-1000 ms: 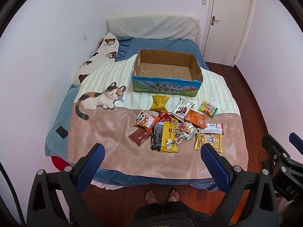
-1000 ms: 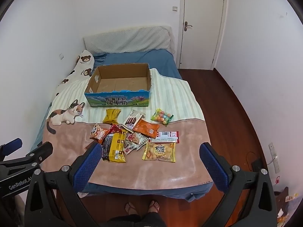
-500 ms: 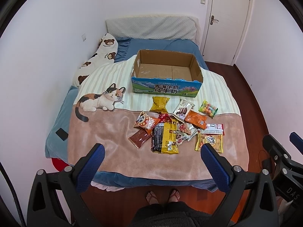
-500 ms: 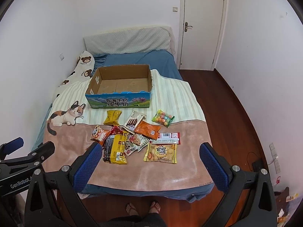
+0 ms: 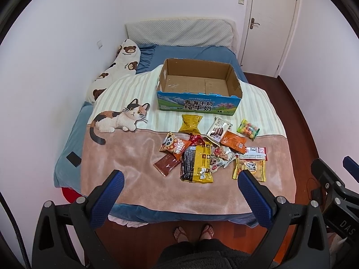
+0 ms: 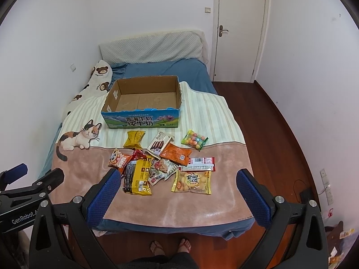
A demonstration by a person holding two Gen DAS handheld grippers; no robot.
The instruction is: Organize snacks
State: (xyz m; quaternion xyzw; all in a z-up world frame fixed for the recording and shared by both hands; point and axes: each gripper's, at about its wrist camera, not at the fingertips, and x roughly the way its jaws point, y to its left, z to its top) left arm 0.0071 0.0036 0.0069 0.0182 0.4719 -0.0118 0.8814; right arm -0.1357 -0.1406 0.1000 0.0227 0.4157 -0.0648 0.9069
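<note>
Beyond snack pile (image 5: 208, 150): cardboard box (image 5: 198, 98); phone (image 5: 74, 159) near bed edge.

The cardboard box (image 5: 198, 106) carries "青海牛奶 纯牛奶" on its blue front. The left gripper's (image 6: 22, 192) black body reads "GenRobot.A"; the right gripper's (image 5: 336, 179) shows "DAS". Packet print is too small.

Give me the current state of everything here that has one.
Left gripper: open, holding nothing.
Right gripper: open, holding nothing.
Cardboard milk box: open top, empty, upright.
Snack packets: piled loose on the blanket, none boxed.
Door: closed.
</note>
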